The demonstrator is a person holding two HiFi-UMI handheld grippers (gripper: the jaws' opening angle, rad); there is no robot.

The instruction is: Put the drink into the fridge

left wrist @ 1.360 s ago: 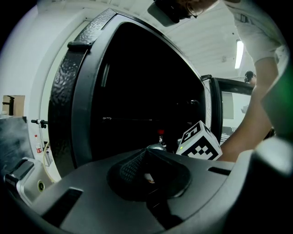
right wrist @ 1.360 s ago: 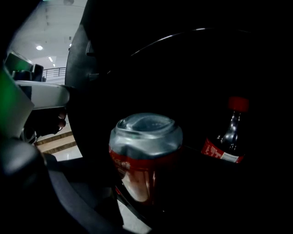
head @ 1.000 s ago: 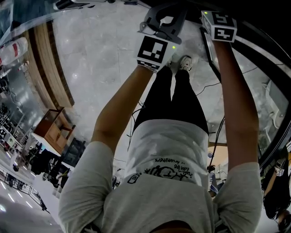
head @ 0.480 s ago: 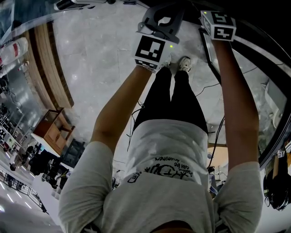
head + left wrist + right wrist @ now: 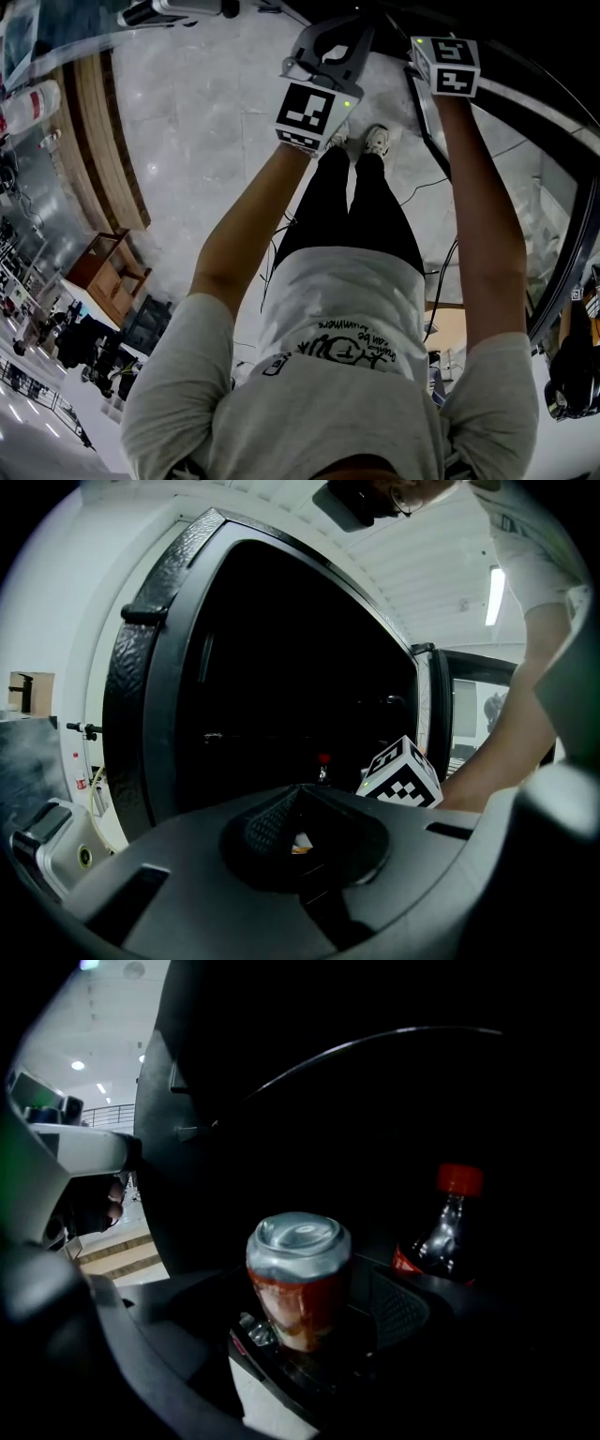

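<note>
Left gripper (image 5: 300, 803): jaws together, tips meeting in a point, nothing clamped between them. It pointed at the fridge (image 5: 159, 696), whose dark opening filled the space ahead, with the black textured frame running up on the gripper's left. Right gripper (image 5: 309, 1309): jaws closed on the drink can (image 5: 298, 1279), a red can with a silver top, held upright between the pads. The can sat inside the dark fridge interior, directly ahead of the right gripper's camera. A bottle (image 5: 448, 1230) with a red cap and a red label stood upright just beyond the can, to the right of the right gripper; I could not tell whether the two touched. From the left gripper view, the right gripper's marker cube (image 5: 403, 774) showed ahead and to the right, at the edge of the opening, with the person's forearm (image 5: 506, 733) behind it. In the head view both arms were stretched forward, the grippers side by side and close together.
</note>
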